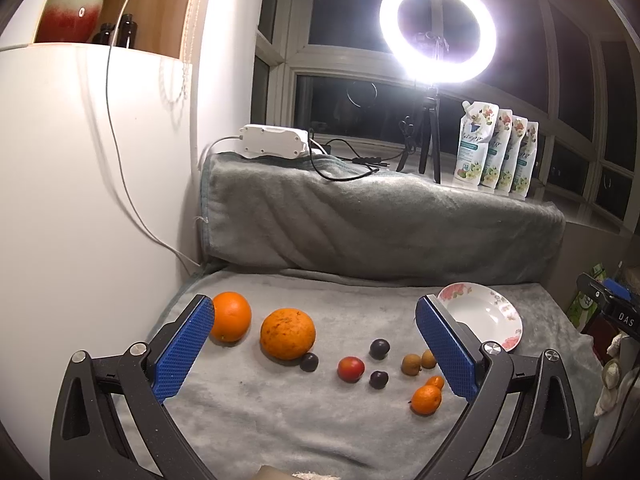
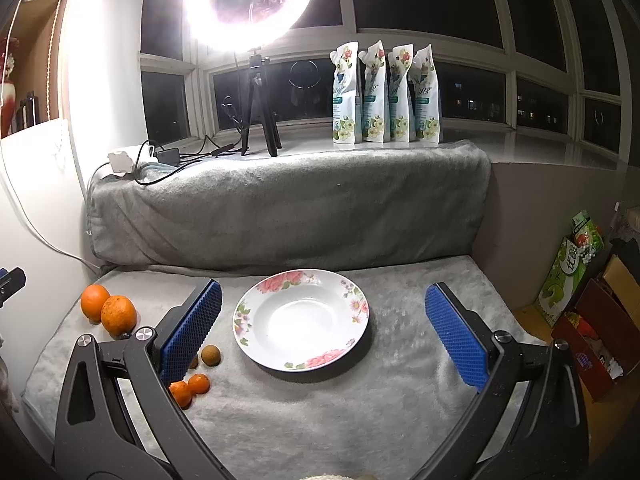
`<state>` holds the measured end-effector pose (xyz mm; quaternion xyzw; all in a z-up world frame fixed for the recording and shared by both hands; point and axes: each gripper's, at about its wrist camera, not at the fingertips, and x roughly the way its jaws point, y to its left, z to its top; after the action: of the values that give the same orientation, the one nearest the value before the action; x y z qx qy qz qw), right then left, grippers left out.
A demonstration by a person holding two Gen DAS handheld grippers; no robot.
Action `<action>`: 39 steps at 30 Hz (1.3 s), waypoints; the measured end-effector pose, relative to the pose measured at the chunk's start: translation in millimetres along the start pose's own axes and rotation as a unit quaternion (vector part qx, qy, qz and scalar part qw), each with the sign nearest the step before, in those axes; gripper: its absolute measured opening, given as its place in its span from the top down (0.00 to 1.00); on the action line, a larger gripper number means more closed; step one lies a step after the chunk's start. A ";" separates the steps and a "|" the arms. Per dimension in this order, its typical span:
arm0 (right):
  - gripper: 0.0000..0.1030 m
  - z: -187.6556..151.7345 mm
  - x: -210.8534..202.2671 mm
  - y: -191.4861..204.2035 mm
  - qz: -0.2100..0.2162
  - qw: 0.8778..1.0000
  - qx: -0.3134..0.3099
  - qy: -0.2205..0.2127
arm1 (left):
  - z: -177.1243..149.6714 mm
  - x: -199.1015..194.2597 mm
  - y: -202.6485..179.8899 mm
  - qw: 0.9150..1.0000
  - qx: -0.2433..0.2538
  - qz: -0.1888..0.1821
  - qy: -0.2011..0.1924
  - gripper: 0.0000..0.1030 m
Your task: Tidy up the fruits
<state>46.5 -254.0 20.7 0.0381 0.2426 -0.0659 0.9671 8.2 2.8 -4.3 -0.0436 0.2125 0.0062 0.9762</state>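
Fruit lies loose on a grey blanket (image 1: 280, 420). Two big oranges (image 1: 287, 334) (image 1: 231, 316) sit at the left. Three dark plums (image 1: 379, 348), a red plum (image 1: 351, 369), two brown longans (image 1: 411, 364) and two small tangerines (image 1: 426, 399) lie toward the right. A white floral plate (image 2: 301, 320) stands empty at the right. My left gripper (image 1: 316, 320) is open above the fruit, holding nothing. Over the plate my right gripper (image 2: 323, 305) is open, with tangerines (image 2: 199, 384) and a longan (image 2: 210, 355) by its left finger.
A raised grey-covered ledge (image 1: 380, 224) runs behind the surface, with a ring light on a tripod (image 1: 438, 36), cables, a white power strip (image 1: 274, 141) and several refill pouches (image 2: 386, 94). A white cabinet (image 1: 80, 180) stands left. Cartons (image 2: 576, 276) sit on the right.
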 end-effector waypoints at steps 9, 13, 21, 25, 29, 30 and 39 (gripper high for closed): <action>0.00 0.5 0.5 -0.1 0.000 1.000 -0.001 0.002 | 0.1 0.1 0.5 1.000 0.000 0.001 0.000 0.02; 0.00 0.7 0.3 0.0 0.000 1.000 -0.001 0.001 | 0.3 0.2 0.5 1.000 0.000 0.001 0.000 0.02; 0.00 -0.1 1.6 2.7 0.002 1.000 -0.001 0.002 | 0.8 0.3 0.6 1.000 0.000 0.001 0.000 0.02; 0.00 -2.2 1.5 6.6 0.008 1.000 -0.002 0.003 | 0.7 0.6 1.0 1.000 0.000 0.001 0.001 0.02; 0.00 -2.1 2.6 8.5 0.015 1.000 -0.004 0.007 | 0.6 0.6 1.2 1.000 -0.001 0.000 0.001 0.02; 0.00 -2.2 2.7 9.1 0.017 1.000 -0.004 0.007 | 0.4 0.7 1.2 1.000 -0.002 0.000 0.001 0.02; 0.00 1.0 11.3 20.1 0.052 0.998 -0.012 0.022 | -5.4 7.4 11.3 1.000 -0.013 -0.002 0.008 0.02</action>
<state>59.8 -235.5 17.1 0.0402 0.2626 -0.0117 0.9640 12.4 13.5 -13.2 -0.0568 0.2206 0.0062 0.9737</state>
